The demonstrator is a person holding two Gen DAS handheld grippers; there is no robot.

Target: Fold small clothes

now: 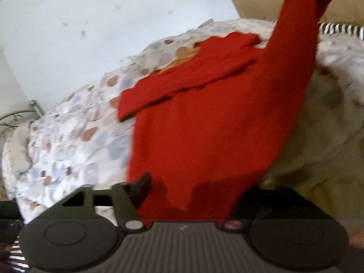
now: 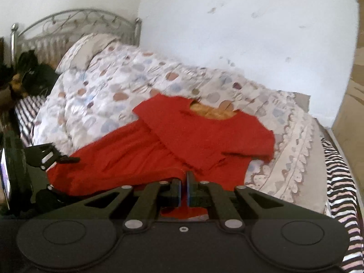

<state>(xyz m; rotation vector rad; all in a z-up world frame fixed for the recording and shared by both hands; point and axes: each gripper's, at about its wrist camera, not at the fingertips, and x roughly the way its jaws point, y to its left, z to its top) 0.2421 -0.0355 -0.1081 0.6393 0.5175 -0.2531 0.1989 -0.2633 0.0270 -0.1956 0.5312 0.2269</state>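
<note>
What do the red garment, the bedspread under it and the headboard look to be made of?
Red garment: soft matte fabric, likely a knit or cotton; it drapes limply and creases. Bedspread: puffy quilted textile with a printed pattern and a scalloped trim; fibre unclear. Headboard: metal, silvery and shiny, with thin curved bars and knob-topped posts.

Red dress at centre frame with an orange inner neckline, white quilt dotted with tan, blue and maroon spots, black-and-white striped sheet at right, silver metal headboard upper left, pale bluish-white wall, black grippers along the bottom.
</note>
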